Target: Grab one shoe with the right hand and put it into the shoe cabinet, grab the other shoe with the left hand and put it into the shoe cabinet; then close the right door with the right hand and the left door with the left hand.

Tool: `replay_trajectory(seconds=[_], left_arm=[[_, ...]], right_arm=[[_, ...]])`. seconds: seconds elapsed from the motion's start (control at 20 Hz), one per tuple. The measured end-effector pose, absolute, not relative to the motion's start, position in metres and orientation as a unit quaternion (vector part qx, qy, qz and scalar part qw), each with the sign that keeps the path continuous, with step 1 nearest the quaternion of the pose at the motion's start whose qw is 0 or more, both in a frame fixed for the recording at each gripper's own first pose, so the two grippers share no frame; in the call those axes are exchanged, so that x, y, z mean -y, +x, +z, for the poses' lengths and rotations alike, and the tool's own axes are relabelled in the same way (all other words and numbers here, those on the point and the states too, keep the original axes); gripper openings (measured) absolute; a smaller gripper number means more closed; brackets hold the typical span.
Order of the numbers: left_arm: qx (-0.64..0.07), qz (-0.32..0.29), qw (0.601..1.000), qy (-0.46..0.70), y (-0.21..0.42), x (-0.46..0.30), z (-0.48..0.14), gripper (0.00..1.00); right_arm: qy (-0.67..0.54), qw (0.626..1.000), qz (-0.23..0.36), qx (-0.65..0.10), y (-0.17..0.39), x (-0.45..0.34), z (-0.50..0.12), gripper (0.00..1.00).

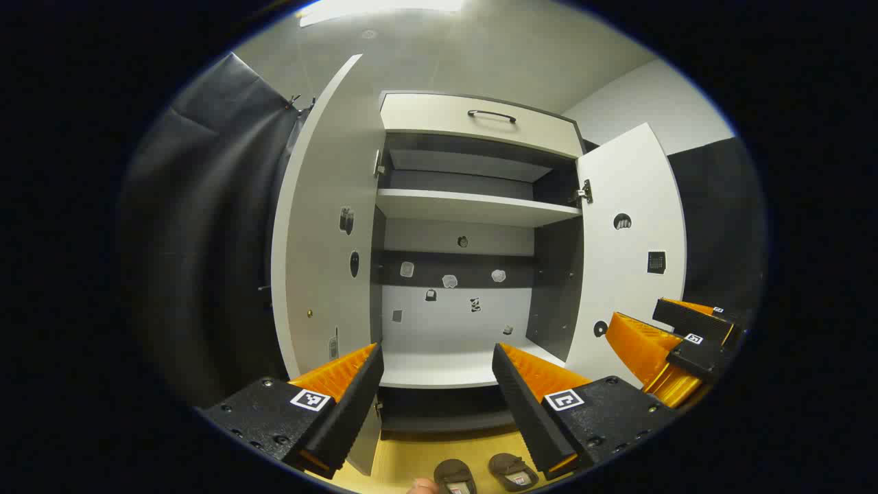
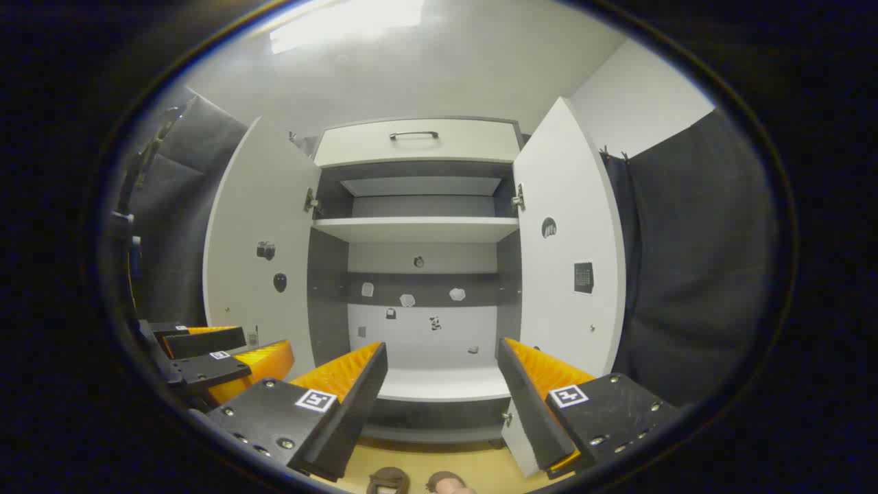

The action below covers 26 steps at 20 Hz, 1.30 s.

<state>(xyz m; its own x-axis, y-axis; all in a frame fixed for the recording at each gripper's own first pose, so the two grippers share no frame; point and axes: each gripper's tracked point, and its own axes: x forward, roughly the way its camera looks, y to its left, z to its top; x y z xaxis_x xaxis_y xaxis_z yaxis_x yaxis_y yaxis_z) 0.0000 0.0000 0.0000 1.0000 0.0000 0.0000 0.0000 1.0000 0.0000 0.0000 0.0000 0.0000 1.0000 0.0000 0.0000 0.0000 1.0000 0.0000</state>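
Shoes, a dark pair (image 1: 483, 473), sit side by side on the yellow floor (image 1: 411, 456) just in front of the open shoe cabinet (image 1: 473, 206), at the very bottom of the left gripper view and below both tools. In the right gripper view the same two shoes peek in at the lower edge, one (image 2: 388, 480) beside the other (image 2: 449, 482). The left tool (image 1: 435, 374) is spread wide with nothing between its fingers and points at the cabinet's bare lower shelf (image 1: 449, 370); the right tool (image 2: 442, 374) is likewise wide open and empty, aimed at the same opening. The right tool also appears off to the side in the left gripper view (image 1: 675, 343), and the left tool at the edge of the right gripper view (image 2: 206, 360). Both doors stand swung out, the left door (image 1: 322, 226) and the right door (image 1: 631, 254), leaving the way in unobstructed. By the look of it, no shoe has been picked up yet, so the first grasp seems to be the step in hand. To do it well, the right tool would need to tip down toward the floor, straddle the nearer shoe across its narrow width, and close firmly before lifting, keeping apart from the second shoe so it is not nudged away, and clear of the door edges on the way to the shelf
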Motion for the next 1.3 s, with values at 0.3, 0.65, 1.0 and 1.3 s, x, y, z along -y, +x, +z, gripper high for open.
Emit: replay_trajectory(seconds=[0.3,0.65,1.0,1.3], left_arm=[[-0.004,0.006,1.0,-0.003,0.001,-0.005,-0.002,0.97],[-0.003,0.016,1.0,0.004,0.0,-0.008,-0.002,0.97],[-0.01,0.027,1.0,0.009,0.001,-0.014,-0.008,0.97],[-0.021,0.043,0.999,0.015,-0.002,-0.025,-0.014,0.98]], right_arm=[[0.0,1.0,-0.004,-0.008,0.001,0.005,-0.006,0.97],[0.013,1.0,-0.002,-0.018,0.003,0.011,-0.021,0.94],[0.036,0.992,0.027,-0.12,-0.02,0.008,-0.174,0.97],[0.056,0.961,0.029,-0.269,-0.056,0.01,-0.34,0.94]])
